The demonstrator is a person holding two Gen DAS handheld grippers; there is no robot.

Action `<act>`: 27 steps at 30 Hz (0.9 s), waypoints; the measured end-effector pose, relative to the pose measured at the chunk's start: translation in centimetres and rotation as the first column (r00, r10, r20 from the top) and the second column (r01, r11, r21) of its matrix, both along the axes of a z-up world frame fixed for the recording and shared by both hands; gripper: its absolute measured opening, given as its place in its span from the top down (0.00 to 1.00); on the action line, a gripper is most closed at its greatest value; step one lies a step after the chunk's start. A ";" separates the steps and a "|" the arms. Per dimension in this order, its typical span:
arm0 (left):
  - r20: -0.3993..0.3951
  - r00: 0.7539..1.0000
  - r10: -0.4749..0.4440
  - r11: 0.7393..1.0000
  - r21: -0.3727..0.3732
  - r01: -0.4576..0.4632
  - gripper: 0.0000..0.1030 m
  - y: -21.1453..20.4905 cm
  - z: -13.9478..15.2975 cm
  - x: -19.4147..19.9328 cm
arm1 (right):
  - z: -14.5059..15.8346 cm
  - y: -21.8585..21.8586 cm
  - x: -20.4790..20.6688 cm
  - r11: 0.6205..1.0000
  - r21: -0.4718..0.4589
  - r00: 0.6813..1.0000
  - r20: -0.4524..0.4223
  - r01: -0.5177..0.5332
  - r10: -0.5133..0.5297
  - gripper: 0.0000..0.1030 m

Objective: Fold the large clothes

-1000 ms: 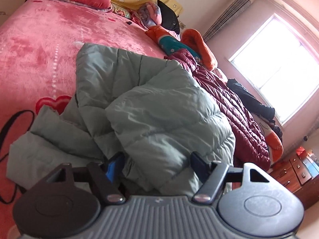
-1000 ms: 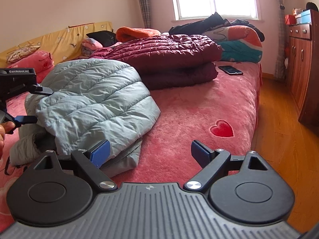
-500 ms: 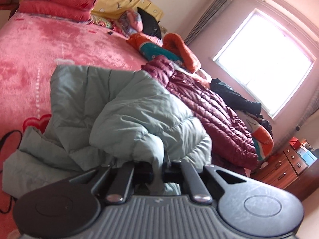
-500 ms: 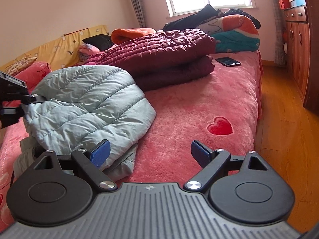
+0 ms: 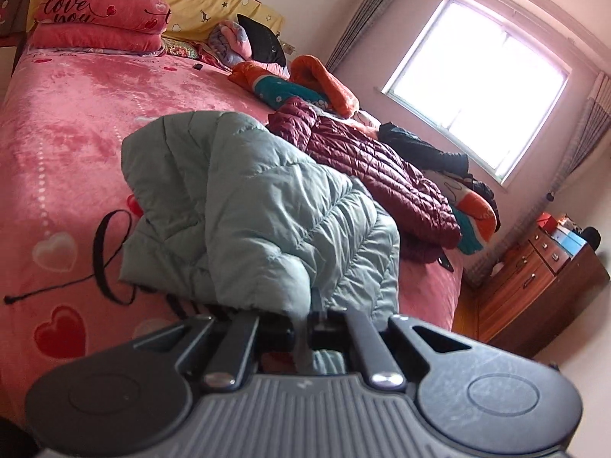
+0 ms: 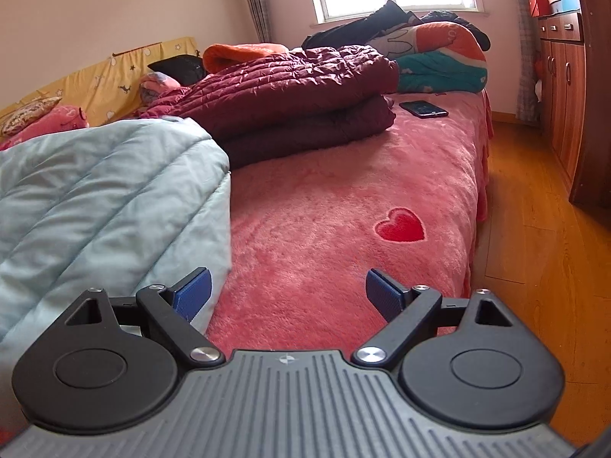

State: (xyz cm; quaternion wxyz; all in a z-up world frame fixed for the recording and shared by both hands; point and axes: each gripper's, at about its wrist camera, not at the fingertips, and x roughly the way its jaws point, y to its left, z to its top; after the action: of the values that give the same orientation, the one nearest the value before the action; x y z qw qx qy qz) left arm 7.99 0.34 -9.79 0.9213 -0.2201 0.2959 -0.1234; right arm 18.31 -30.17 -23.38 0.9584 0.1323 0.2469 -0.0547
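The left gripper (image 5: 303,318) sits at 6 o'clock, its jaws closed on a fold of the pale green quilted puffer jacket (image 5: 259,206), which is heaped at centre on the pink plush bedspread with red hearts (image 5: 65,114). A maroon quilted down jacket (image 5: 378,175) lies just beyond, toward 2 o'clock. 2 stacked pink pillows (image 5: 99,19) rest at 11 o'clock.

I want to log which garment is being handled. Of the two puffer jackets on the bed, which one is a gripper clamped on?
The pale green jacket: the left gripper pinches its edge. The maroon jacket lies folded farther back, untouched.
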 end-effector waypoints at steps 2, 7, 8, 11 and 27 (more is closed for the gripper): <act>-0.025 0.999 -0.023 1.000 0.003 0.024 0.98 0.4 -0.5 -1.7 | -0.1 0.1 -0.5 1.000 -0.018 1.000 -0.008 0.005 -0.005 0.00; -0.063 0.992 -0.111 0.993 0.025 0.112 0.98 -0.2 -1.5 -5.0 | 0.3 0.4 -2.1 0.999 -0.046 1.000 -0.017 0.013 -0.013 0.00; -0.076 0.988 -0.132 0.991 0.026 0.135 0.98 -0.4 -1.8 -5.5 | 0.5 0.4 -2.5 0.998 -0.055 1.000 -0.015 0.014 -0.015 0.00; -0.104 0.977 -0.186 0.981 0.043 0.191 0.98 -1.4 -2.3 -6.3 | 0.9 0.4 -3.4 0.999 -0.046 1.000 -0.014 0.012 -0.013 0.00; -0.034 0.966 -0.256 0.961 0.102 0.259 0.54 -1.9 0.0 -9.0 | 4.6 -0.8 -9.6 0.998 0.058 0.999 0.029 0.021 -0.023 0.00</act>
State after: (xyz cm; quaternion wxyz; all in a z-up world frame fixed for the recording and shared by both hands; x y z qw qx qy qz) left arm -1.02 -1.56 -9.76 0.9046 -0.1322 0.3376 -0.2242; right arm 8.73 -30.95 -18.82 0.9571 0.1632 0.2327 -0.0562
